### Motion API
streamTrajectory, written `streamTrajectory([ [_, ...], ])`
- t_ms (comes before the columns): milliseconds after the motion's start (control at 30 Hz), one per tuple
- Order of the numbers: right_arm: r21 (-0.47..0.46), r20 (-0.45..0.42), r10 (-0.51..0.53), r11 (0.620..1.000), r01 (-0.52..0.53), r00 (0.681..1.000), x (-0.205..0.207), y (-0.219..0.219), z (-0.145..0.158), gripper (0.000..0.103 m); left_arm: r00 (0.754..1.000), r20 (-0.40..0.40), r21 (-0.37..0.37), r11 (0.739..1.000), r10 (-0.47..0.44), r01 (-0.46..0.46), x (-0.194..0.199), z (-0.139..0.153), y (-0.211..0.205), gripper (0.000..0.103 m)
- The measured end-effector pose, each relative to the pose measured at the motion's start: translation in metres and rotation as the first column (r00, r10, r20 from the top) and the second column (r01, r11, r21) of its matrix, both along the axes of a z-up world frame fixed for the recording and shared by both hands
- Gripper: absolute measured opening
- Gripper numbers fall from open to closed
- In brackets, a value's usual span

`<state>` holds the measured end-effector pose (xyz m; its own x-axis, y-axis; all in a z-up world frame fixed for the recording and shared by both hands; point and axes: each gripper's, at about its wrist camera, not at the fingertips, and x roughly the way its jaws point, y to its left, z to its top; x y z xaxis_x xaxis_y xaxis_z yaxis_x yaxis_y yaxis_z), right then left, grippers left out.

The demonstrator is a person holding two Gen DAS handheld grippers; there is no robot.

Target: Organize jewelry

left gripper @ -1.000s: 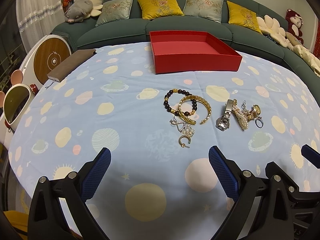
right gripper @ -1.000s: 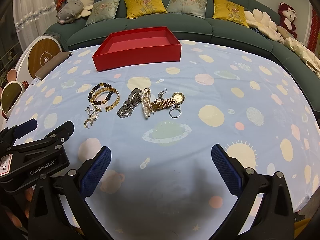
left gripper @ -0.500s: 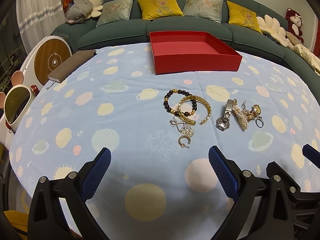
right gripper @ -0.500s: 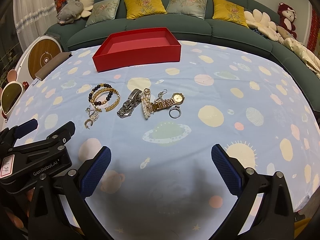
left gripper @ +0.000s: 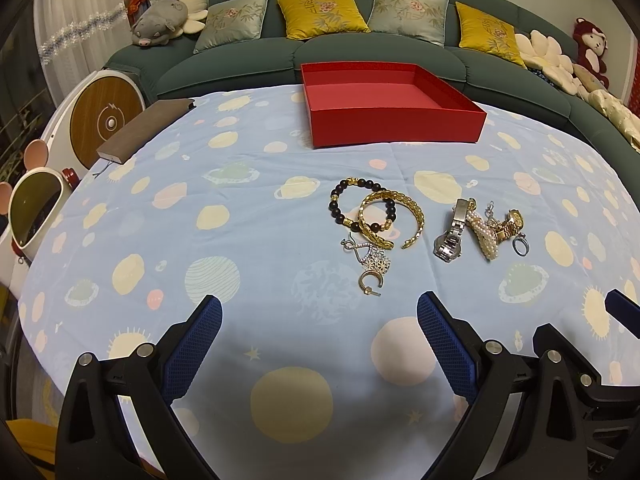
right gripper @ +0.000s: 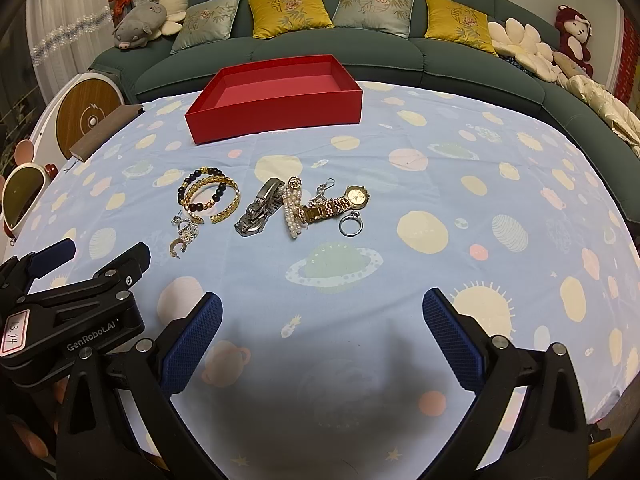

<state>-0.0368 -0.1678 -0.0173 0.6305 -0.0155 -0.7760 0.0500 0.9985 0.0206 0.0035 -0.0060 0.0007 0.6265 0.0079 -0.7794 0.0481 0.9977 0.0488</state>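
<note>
We see a shallow red box (left gripper: 394, 114) of smooth card near the far edge of the desk (left gripper: 256, 240); nothing shows inside it. On the planet-print cloth, toward the desk's middle, lie a dark bead bracelet (left gripper: 362, 208) overlapped by an open gold cuff (left gripper: 390, 218), a sparkly silver pendant (left gripper: 370, 258), a steel watch (right gripper: 258, 206), a pearl clip (right gripper: 292, 214), a gold watch (right gripper: 340, 202) and a thin ring (right gripper: 351, 225). Our left gripper (left gripper: 318, 344) and right gripper (right gripper: 322, 344) hover near the front edge, both spread wide and holding nothing.
</note>
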Motion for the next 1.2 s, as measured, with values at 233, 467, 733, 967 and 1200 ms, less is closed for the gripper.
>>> streamTrajectory([
  [233,0.000,0.000,0.000,1.000,0.000,1.000,-0.0001,0.0000,0.0000,0.098,1.000,0.000,0.001,1.000,0.002,-0.002,-0.0005,-0.0007,0.0007,0.095],
  [467,0.000,0.000,0.000,1.000,0.000,1.000,-0.0001,0.0000,-0.0001,0.098,1.000,-0.001,0.002,1.000,0.001,-0.001,-0.0005,-0.0009,0.0004,0.095],
  [733,0.002,-0.001,-0.001,1.000,0.001,1.000,-0.0003,0.0006,-0.0004,0.098,1.000,-0.003,0.001,1.000,0.003,-0.003,-0.0006,-0.0023,0.0033,0.095],
  [967,0.003,-0.001,0.000,1.000,0.000,1.000,-0.0006,0.0005,-0.0008,0.098,1.000,-0.006,0.003,1.000,0.003,-0.003,-0.0006,-0.0036,0.0030,0.095],
  [1200,0.003,-0.001,0.000,1.000,0.000,1.000,-0.0004,0.0005,-0.0011,0.098,1.000,-0.008,0.002,1.000,0.003,-0.003,-0.0006,-0.0050,0.0025,0.095],
])
